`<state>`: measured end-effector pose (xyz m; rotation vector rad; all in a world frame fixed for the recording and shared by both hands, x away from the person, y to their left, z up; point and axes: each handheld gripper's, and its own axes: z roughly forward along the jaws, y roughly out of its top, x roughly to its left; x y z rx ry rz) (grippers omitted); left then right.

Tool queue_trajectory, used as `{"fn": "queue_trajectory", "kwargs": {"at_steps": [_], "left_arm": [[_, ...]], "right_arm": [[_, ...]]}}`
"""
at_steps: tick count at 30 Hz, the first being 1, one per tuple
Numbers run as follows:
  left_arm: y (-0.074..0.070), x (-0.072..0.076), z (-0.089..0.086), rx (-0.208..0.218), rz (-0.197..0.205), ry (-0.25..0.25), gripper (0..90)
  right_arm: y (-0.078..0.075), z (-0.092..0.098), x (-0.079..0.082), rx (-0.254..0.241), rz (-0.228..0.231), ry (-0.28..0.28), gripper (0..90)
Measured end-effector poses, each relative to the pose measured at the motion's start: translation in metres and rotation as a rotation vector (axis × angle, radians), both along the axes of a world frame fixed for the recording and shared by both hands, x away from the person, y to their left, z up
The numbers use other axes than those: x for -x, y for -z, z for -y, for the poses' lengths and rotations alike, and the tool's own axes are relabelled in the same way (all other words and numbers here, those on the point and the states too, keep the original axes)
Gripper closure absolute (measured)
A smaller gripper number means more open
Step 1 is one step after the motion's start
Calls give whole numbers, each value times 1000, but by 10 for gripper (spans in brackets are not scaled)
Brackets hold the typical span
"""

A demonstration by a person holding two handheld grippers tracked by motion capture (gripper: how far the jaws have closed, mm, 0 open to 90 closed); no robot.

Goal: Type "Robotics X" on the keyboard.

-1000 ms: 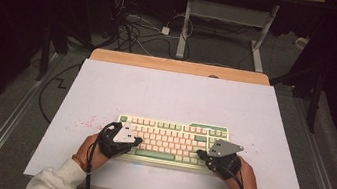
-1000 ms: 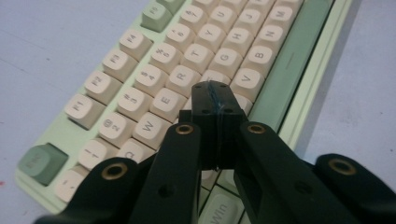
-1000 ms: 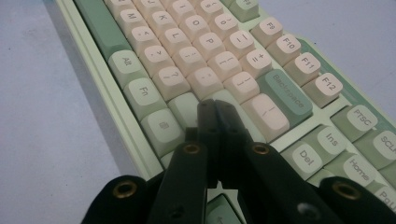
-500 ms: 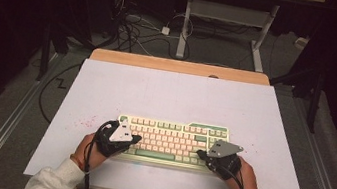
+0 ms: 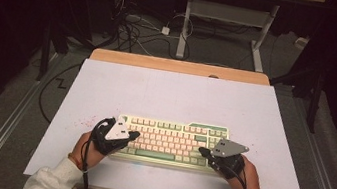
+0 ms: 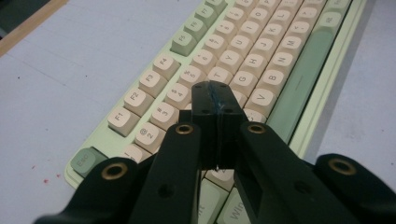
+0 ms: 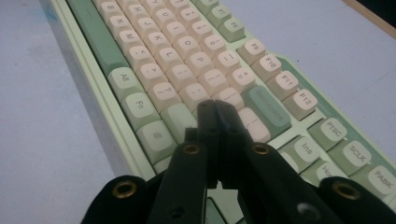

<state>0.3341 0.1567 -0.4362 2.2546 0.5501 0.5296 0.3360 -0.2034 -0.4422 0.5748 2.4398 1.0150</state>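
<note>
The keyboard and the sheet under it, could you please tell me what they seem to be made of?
Keyboard: probably moulded plastic, matte cream and green keycaps with printed legends, soft sheen on the case. Sheet: smooth, matte, pale, thin-edged, perhaps paper or plastic film; it overlies a wood-looking tabletop.

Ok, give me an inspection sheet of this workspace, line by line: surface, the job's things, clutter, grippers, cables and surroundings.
Surface: white mat over a wooden table; faint red specks near its left side.
Job's things: green and cream keyboard lying flat near the person's edge.
Clutter: nothing seen.
Grippers: left gripper shut, tips over the keyboard's left end; right gripper shut, tips over its right end. Whether either touches a key cannot be told.
Cables: a black cable trails back from each gripper; a tangle of floor cables beyond the table.
Surroundings: dark room, white desk frame behind, grey floor.
</note>
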Motion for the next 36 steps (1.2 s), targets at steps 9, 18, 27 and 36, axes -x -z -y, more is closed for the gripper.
{"fn": "queue_trajectory", "kwargs": {"at_steps": [9,18,27,36], "left_arm": [[0,0,0,6,24,-18,821],[2,1,2,-3,43,-22,651],[5,0,5,-10,41,-29,416],[6,0,9,-6,55,-59,230]], "right_arm": [[-10,6,4,-84,53,10,802],[-12,7,4,-107,72,20,629],[-13,7,4,-117,81,39,435],[-11,5,3,-127,109,69,267]]}}
